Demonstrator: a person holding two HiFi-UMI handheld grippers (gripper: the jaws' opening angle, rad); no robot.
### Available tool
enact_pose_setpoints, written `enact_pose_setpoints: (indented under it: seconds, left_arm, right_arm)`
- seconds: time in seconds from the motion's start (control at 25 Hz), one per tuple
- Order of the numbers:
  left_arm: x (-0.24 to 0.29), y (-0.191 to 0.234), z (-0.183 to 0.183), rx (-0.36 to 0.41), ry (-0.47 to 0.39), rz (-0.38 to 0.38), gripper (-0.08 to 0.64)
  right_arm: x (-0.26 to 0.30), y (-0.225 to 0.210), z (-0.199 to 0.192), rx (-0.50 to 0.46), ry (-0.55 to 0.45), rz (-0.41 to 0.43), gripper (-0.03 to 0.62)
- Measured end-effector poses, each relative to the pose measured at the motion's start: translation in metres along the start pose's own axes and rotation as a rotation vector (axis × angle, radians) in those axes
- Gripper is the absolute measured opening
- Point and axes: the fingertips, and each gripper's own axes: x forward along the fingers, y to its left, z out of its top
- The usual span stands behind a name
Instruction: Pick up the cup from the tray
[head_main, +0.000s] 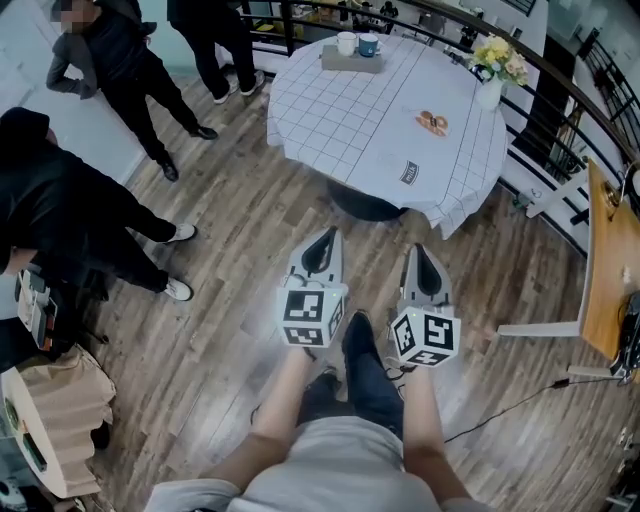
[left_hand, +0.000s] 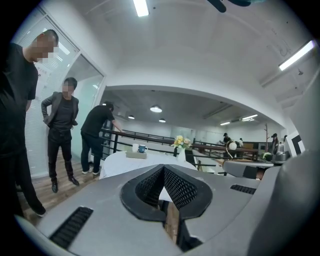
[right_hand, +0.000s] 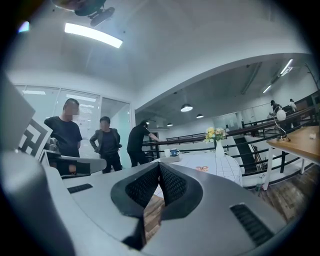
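Note:
A white cup (head_main: 346, 43) and a blue cup (head_main: 369, 45) stand on a grey tray (head_main: 352, 63) at the far edge of a round table (head_main: 380, 130) with a checked cloth. Both grippers hang over the wooden floor, short of the table's near edge and far from the tray. My left gripper (head_main: 327, 233) and right gripper (head_main: 418, 249) are shut with nothing in them. In the left gripper view the closed left gripper (left_hand: 163, 171) points at the table, with the blue cup (left_hand: 142, 148) small in the distance. Beyond the right gripper (right_hand: 159, 166), the blue cup (right_hand: 174, 152) shows likewise.
A vase of yellow flowers (head_main: 491, 76) and a small orange thing (head_main: 432, 123) also sit on the table. Several people (head_main: 115, 60) stand at the left. A black railing (head_main: 560, 90) curves behind the table, and a wooden tabletop (head_main: 605, 262) stands at the right.

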Motion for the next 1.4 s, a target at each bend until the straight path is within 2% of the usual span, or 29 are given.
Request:
enact_pose_setpoints:
  seconds: [0.36, 0.72, 1.4]
  left_arm:
    - [0.103, 0.012, 0.026, 0.005, 0.007, 0.045, 0.008]
    - [0.203, 0.014, 0.042, -0.001, 0.017, 0.062, 0.008]
    - [0.289, 0.036, 0.048, 0.001, 0.039, 0.067, 0.008]
  right_arm:
    - [0.1, -0.045, 0.017, 0.018, 0.01, 0.063, 0.008]
    - [0.181, -0.101, 0.029, 0.049, 0.008, 0.081, 0.008]
    - [0.261, -0.122, 0.025, 0.066, 0.028, 0.112, 0.008]
